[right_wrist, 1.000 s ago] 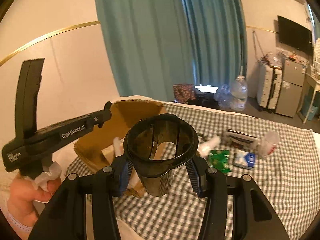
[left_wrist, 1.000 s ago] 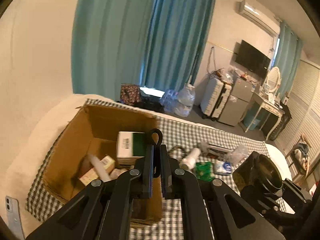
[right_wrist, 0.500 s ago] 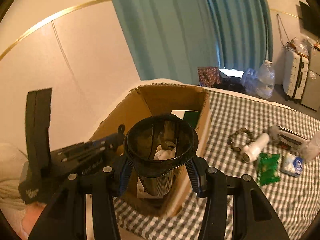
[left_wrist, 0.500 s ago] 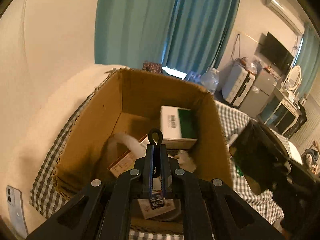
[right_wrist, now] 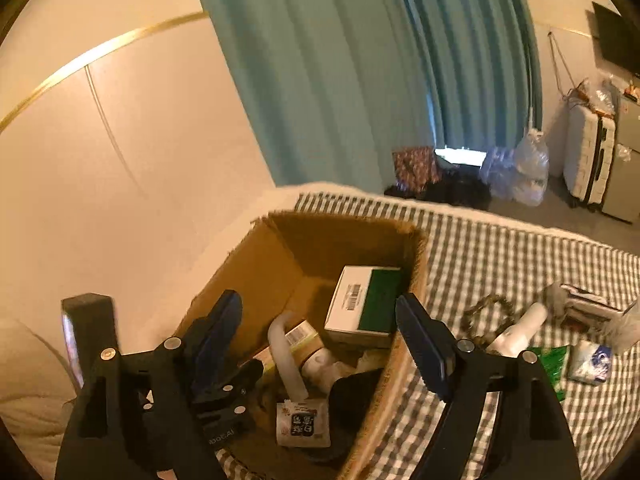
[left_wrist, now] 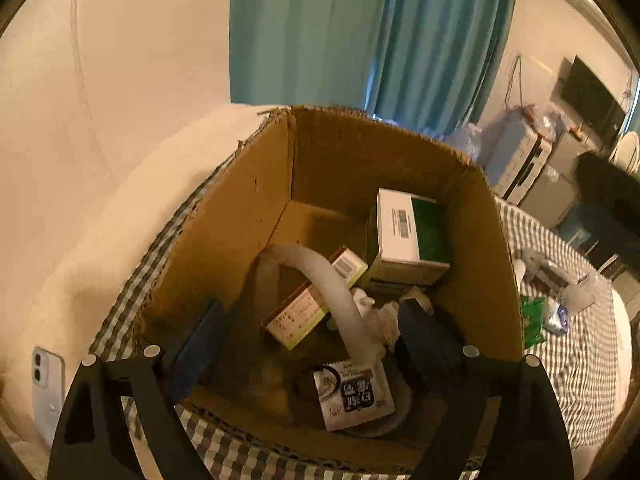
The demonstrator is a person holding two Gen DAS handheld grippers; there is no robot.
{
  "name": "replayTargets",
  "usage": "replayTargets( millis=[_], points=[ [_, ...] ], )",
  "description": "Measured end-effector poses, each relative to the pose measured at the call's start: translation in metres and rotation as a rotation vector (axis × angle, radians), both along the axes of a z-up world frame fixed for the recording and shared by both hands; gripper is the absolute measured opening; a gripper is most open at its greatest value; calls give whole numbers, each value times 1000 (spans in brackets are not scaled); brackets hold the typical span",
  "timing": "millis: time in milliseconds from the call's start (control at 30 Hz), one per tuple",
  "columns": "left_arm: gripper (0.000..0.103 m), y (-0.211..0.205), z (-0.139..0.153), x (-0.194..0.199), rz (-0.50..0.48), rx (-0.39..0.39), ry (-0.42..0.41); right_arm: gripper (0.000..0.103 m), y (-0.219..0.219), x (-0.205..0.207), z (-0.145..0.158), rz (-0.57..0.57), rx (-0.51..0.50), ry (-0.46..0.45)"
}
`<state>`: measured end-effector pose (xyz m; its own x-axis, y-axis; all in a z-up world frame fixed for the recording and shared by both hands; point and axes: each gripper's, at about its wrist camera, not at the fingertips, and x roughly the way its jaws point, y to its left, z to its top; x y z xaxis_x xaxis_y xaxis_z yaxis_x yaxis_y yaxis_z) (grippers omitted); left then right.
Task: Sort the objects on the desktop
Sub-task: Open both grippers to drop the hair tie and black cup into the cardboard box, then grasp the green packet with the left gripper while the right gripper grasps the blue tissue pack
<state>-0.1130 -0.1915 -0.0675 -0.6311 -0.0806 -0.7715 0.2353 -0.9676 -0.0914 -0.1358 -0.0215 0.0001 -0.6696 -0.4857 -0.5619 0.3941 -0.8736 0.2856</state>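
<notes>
Brown carton on grey-and-white check, teal drapes behind.

Cardboard box (left_wrist: 256, 216): plain brown inside and out. Checked cloth (right_wrist: 500, 248): grey and white squares. Carton in the box (left_wrist: 412, 236): white with a dark green panel and a black barcode. Slim packet (left_wrist: 316, 300): cream face, yellow-green edge, brown side. Curved tube (left_wrist: 320, 276): milky white. Sachet (left_wrist: 354, 394): white with black blocks of print. Pouch on the cloth (right_wrist: 550, 364): bright green. Small pack (right_wrist: 592, 362): white and blue. Bottle (right_wrist: 520, 328): white. Curtains (right_wrist: 340, 80): teal, plain. Wall (right_wrist: 120, 160): cream, with a gold strip (right_wrist: 100, 50). Phone (left_wrist: 48, 388): pale blue. Gripper pads (right_wrist: 420, 344): blue on black frames.
</notes>
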Motion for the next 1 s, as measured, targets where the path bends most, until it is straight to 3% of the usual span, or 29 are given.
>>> replayTargets(
  millis=[167, 333, 533, 833, 1000],
  points=[
    [92, 17, 14, 10, -37, -14, 17, 79, 47, 13, 8, -80, -62, -20],
    [93, 41, 31, 26, -68, -42, 39, 79, 108, 39, 16, -189, -58, 6],
    [96, 82, 44, 38, -99, -4, 75, 79, 180, 73, 13, -304, -19, 31],
    [96, 177, 35, 32, -215, -22, 71, 79, 259, 103, -34, -427, 74, 8],
    [96, 229, 0, 14, -293, -33, 4, 79, 291, 98, -69, -461, 77, -34]
  ],
)
